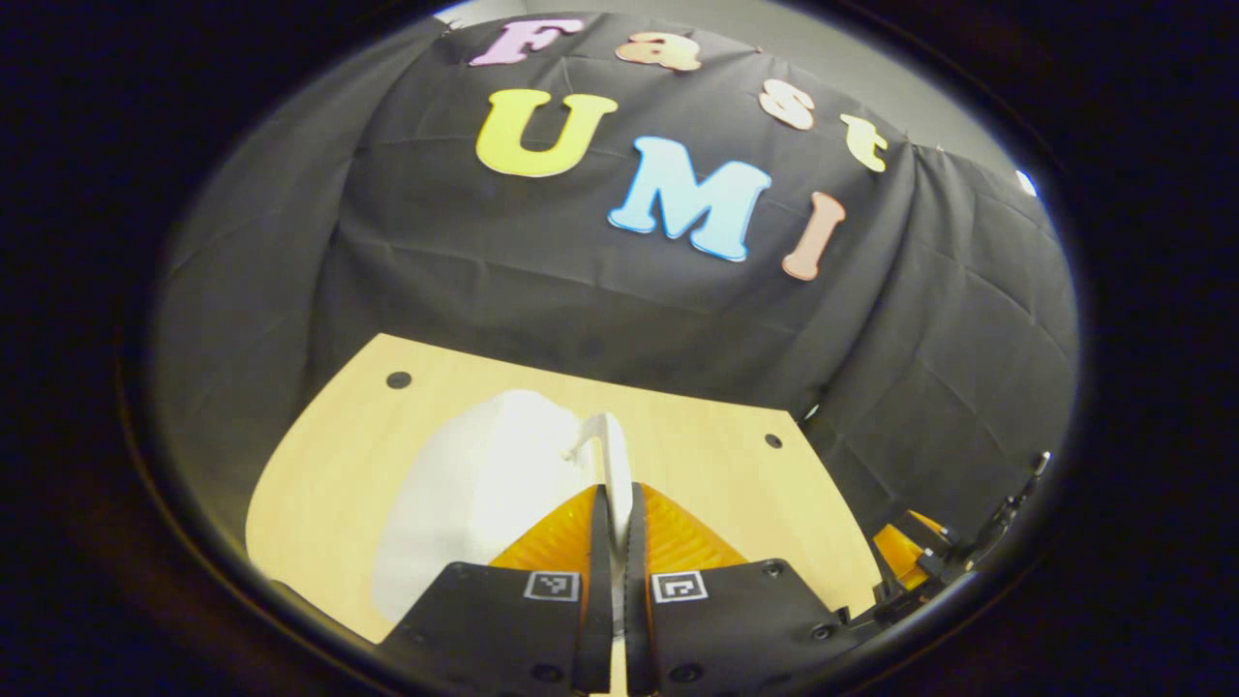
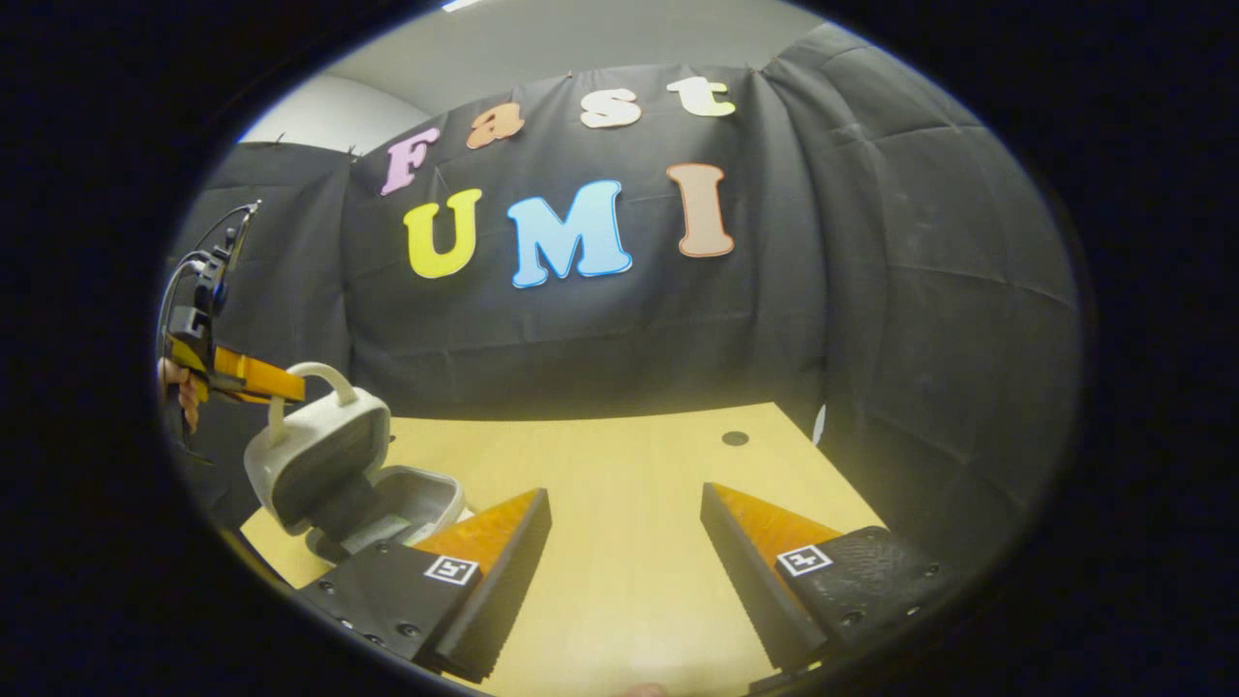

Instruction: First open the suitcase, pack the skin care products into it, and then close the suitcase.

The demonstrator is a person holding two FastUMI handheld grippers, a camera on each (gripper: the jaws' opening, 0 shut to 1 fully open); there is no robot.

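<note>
With the left tool (image 1: pixel 612 528) pinching the suitcase (image 2: pixel 319 460) lid's handle (image 1: pixel 608 450) and the right tool (image 2: pixel 624 528) spread over the desk (image 2: pixel 619 465), the half-raised lid should swing slowly about its hinge, whether opening or closing.

Smooth matt plastic suitcase (image 2: pixel 315 455); pale wood-look table (image 2: pixel 619 484).

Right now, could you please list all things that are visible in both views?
suitcase: one, white, small, lid raised, on the table's left part in the right gripper view
handle: one, white, on the suitcase lid, held by the left gripper
table: one, light wood, with dark round holes
left gripper: one, shut on the handle
right gripper: one, open, above bare table
hand: one, holding the left gripper
</note>
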